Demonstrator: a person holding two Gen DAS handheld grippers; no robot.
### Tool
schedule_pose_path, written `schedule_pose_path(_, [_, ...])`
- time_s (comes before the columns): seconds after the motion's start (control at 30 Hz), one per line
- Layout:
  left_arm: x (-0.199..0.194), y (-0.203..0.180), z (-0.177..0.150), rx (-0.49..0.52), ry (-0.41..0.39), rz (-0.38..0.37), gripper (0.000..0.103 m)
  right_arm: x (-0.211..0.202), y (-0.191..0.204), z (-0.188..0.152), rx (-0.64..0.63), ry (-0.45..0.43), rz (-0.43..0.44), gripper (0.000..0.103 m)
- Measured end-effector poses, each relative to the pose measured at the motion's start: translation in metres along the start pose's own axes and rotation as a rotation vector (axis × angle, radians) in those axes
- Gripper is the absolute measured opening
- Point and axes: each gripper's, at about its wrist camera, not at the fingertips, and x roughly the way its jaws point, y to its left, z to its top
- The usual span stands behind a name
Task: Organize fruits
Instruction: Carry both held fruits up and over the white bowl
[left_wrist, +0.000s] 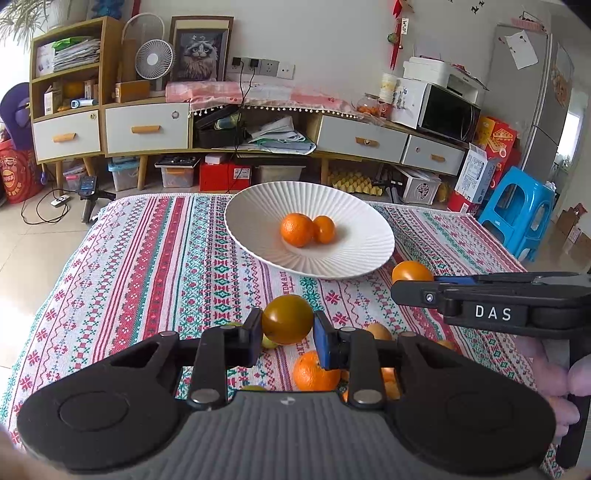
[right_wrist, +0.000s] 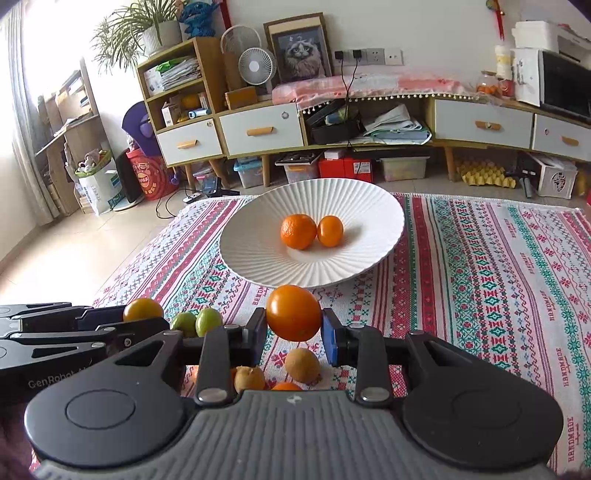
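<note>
My left gripper (left_wrist: 287, 334) is shut on a dark orange fruit (left_wrist: 287, 318), held above the patterned cloth. My right gripper (right_wrist: 293, 326) is shut on a bright orange fruit (right_wrist: 293, 312) just short of the white ribbed plate (right_wrist: 258, 236). In the left wrist view the right gripper (left_wrist: 400, 290) reaches in from the right with its orange fruit (left_wrist: 410, 271) beside the plate (left_wrist: 251, 218). The plate holds an orange (right_wrist: 298, 231) and a smaller one (right_wrist: 330, 231). In the right wrist view the left gripper (right_wrist: 120, 317) enters from the left with its fruit (right_wrist: 142, 309).
Loose fruit lies on the cloth near me: two green ones (right_wrist: 195, 323), brown kiwis (right_wrist: 302, 365) and oranges (left_wrist: 316, 373). The striped tablecloth (right_wrist: 498, 280) covers the table. A low cabinet (left_wrist: 147, 129) and a blue stool (left_wrist: 517, 214) stand beyond the far edge.
</note>
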Motion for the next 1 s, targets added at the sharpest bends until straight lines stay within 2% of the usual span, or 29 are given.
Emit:
schedule_pose_path(0.27, [0.015,-0.009,0.013,-0.023,-0.036,-0.016,0.029,0.011,-0.008,0.015,0.036,-0.012,-0.004,0.028])
schedule_pose_path(0.5, [0.041,-0.02,0.029,0.027,-0.03,-0.055,0.029,0.025,-0.018,0.031,0.108,0.005,-0.015,0.028])
schedule_pose_path(0.77, [0.087,-0.02,0.046,0.086,0.045,-0.089,0.029,0.051,-0.038,0.057,0.206,0.061,0.03,0.028])
schedule_pose_path(1.0, [0.113,-0.024,0.045,0.136,0.092,-0.088,0.03,0.075,-0.037,0.06,0.19,0.119,0.04,0.028])
